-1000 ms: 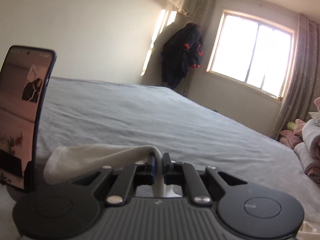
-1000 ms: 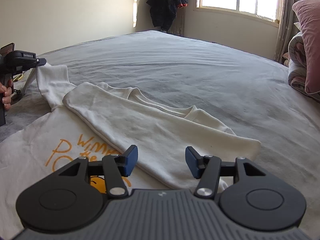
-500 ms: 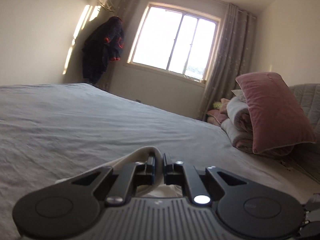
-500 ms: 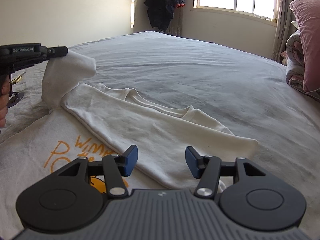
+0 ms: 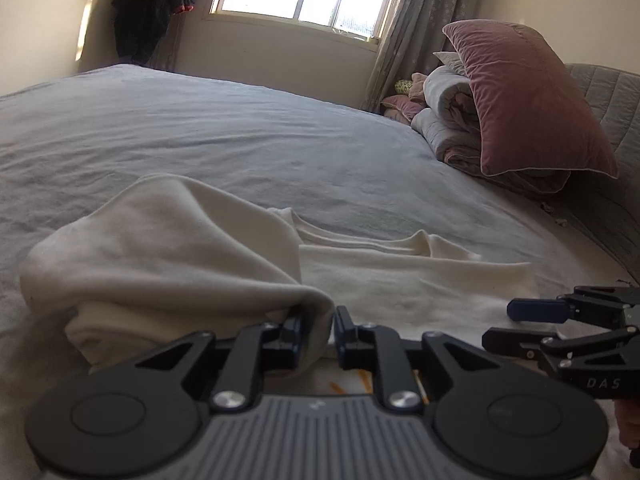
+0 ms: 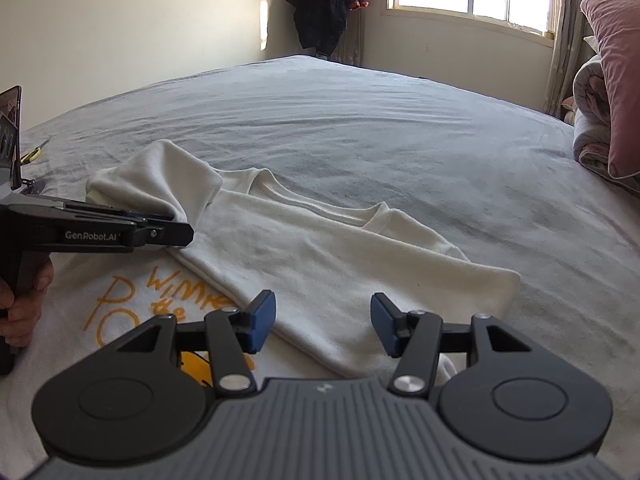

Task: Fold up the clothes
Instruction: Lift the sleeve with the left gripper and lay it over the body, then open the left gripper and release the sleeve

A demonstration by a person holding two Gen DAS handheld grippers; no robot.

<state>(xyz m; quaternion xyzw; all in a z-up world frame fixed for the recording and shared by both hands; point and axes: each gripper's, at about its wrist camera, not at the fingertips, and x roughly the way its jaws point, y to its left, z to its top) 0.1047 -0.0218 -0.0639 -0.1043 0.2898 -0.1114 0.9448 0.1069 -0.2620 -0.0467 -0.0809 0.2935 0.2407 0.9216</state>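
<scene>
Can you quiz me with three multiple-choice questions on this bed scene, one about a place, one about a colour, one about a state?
1. Where does the cream cotton T-shirt lie?
A. on the grey bedsheet
B. on the window sill
C. on the floor

2. What colour is the lettering printed on the T-shirt?
A. green
B. orange
C. purple

3. How do the right gripper jaws stand?
A. clamped on a sleeve
B. apart with nothing between the pads
C. shut tight on themselves

Answers: 1 A, the shirt is spread across the sheet. 2 B, orange letters show near the left gripper. 3 B, a clear gap separates the blue pads above the cloth.
</scene>
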